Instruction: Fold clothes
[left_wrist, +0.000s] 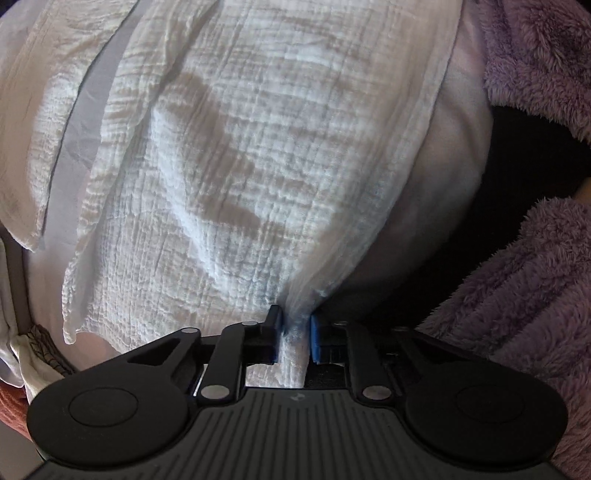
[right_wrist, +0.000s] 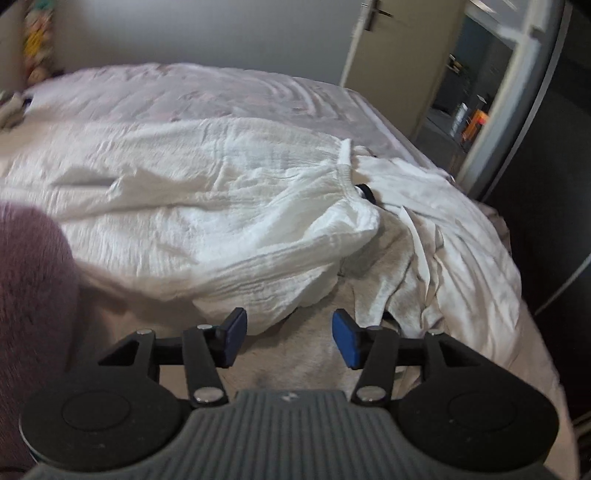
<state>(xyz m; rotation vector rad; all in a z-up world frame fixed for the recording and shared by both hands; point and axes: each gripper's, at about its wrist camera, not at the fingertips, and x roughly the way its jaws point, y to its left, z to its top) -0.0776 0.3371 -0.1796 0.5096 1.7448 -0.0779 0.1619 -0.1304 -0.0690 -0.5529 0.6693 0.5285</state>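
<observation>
white crinkled garment (left_wrist: 258, 155) spread on the bed (right_wrist: 207, 88), one gathered edge clamped in the left gripper (left_wrist: 295, 334).
it looks light, soft and limp, likely to sag and bunch, so hems or corners seem the best hold; the right gripper (right_wrist: 290, 341) hangs with jaws apart and empty just short of its near fold. the garment's full outline is cut off, a second pale cloth (right_wrist: 436, 236) overlaps it, and a fuzzy purple sleeve (left_wrist: 535, 277) hides one side.

Left claw (left_wrist: 295, 338): blue pads pinch a gathered fold of white crinkled cloth (left_wrist: 258, 166)
Right side: fuzzy purple sleeve (left_wrist: 517, 295)
</observation>
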